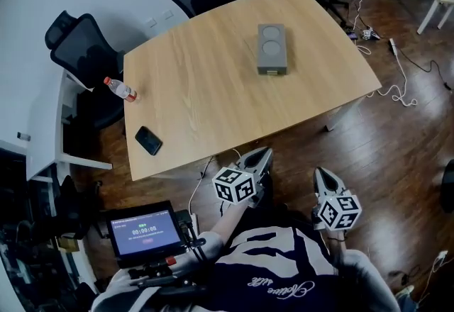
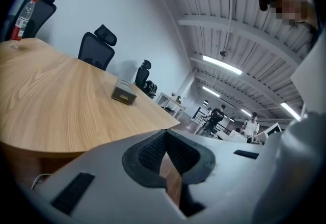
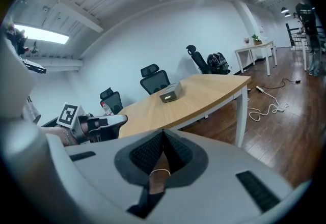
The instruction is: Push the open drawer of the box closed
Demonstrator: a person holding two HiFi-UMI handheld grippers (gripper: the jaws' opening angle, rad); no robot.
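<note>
Mid-table: box (image 1: 272, 48) | head view only: phone (image 1: 148, 140) | left gripper (image 2: 165, 131), right gripper (image 3: 163, 131): closed
</note>
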